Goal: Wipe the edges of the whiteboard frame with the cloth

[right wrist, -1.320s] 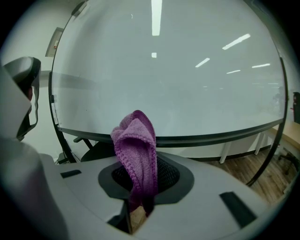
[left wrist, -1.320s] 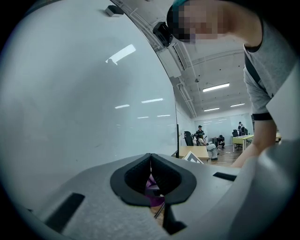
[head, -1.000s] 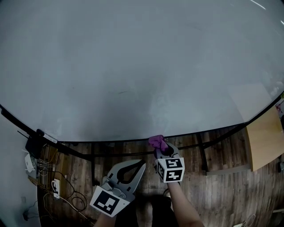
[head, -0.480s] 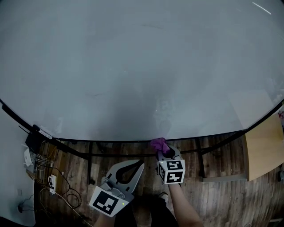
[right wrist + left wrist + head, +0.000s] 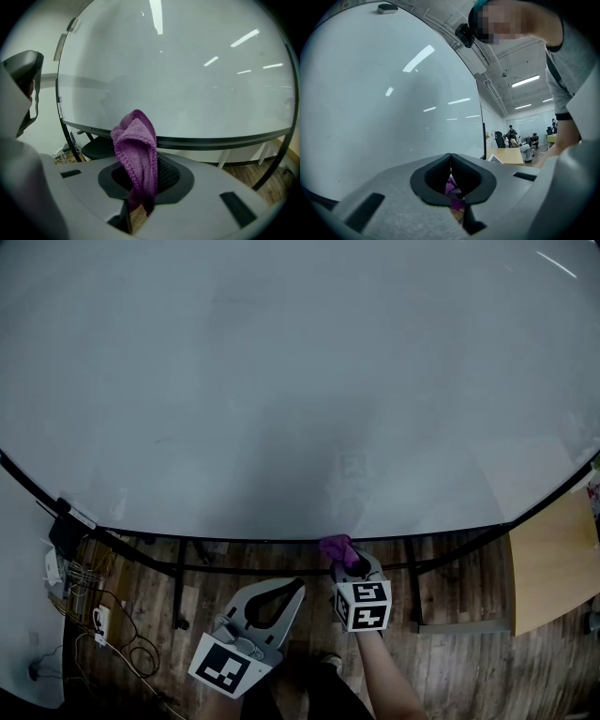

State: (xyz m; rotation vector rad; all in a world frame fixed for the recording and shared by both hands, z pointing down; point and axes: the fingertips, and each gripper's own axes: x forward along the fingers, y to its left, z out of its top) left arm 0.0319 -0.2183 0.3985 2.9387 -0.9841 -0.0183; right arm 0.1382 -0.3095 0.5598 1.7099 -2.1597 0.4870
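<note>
Purple cloth (image 5: 335,546) sat clamped in the right gripper (image 5: 345,561), its bunched tip up against the bottom edge of the whiteboard frame (image 5: 225,541). The left gripper (image 5: 296,587) hung below, jaws together and empty. Wiping looked barely begun; the next move would be sliding the cloth along that edge under pressure.

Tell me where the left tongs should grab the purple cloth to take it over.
Pinch the folded top of the cloth, which stands free above the right tongs; its lower end is clamped there. Probably best to come from above, on the whiteboard side.
</note>
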